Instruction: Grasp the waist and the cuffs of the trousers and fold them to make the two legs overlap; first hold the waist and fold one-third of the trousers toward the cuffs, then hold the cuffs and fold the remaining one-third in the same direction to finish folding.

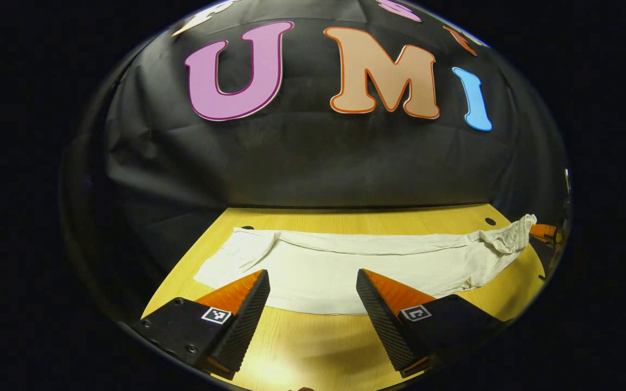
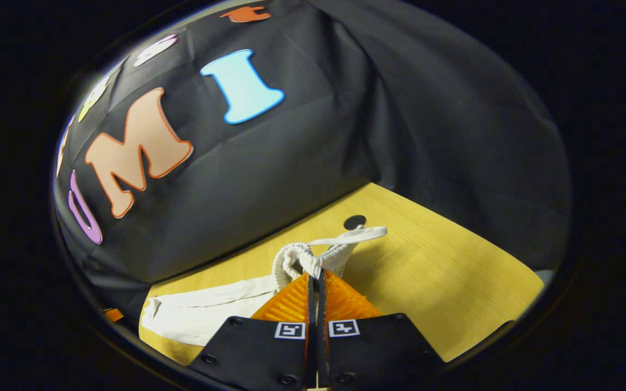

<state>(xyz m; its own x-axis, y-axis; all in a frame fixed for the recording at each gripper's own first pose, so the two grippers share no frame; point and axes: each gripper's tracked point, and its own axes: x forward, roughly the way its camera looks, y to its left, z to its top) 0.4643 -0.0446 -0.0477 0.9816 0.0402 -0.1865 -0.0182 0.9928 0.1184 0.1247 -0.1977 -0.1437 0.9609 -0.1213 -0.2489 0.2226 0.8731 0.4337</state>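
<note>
White trousers [image 1: 378, 263] lie stretched across the yellow table [image 1: 313, 347], cuffs [image 1: 237, 252] to the left and the gathered elastic waist [image 1: 517, 231] at the far right. My left gripper [image 1: 312, 278] is open, its fingers spread over the near edge of the legs and touching nothing. At the far right of the left gripper view my right gripper [image 1: 541, 232] meets the waist. In the right gripper view my right gripper [image 2: 315, 276] is shut on the bunched waistband [image 2: 299, 258], lifted a little, with the drawstring [image 2: 356, 234] trailing right. The trousers [image 2: 204, 315] run off to the left.
The black cloth wall [image 1: 313, 163] stands close behind the table's far edge. Small dark holes sit in the tabletop near the back: one [image 2: 354, 221] just beyond the waistband, another [image 1: 489, 221]. Bare wood [image 2: 443, 271] extends to the right of the waistband.
</note>
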